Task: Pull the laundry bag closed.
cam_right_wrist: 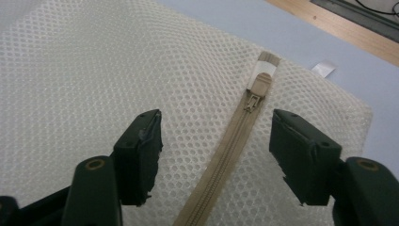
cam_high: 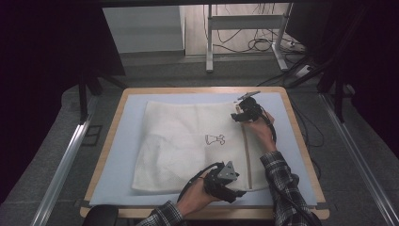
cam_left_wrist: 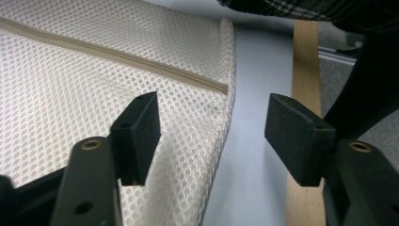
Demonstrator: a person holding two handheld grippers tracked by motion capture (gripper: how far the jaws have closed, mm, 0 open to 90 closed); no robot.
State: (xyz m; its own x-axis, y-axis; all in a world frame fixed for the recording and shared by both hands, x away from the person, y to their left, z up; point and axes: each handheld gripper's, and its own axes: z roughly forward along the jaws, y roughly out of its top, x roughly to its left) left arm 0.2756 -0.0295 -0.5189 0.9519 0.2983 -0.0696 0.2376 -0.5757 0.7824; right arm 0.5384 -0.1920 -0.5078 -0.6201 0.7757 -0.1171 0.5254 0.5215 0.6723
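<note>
Both grippers, left (cam_left_wrist: 211,136) and right (cam_right_wrist: 216,155), open over the closed bag (cam_high: 188,146); next, pinch the zip pull (cam_right_wrist: 260,86).

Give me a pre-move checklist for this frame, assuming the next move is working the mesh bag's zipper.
1. Right gripper open, jaws either side of the zipper, not pressing: ok.
2. Zipper pull in sight ahead of the right jaws, at the end of the track: ok.
3. Left gripper open over the bag's near edge, holding nothing: ok.
4. Mesh bag lies flat on the blue mat: ok.
5. Zipper closed along its whole length: cannot tell.
6. Bag pinned against sliding: not ok, neither gripper grips it.
</note>
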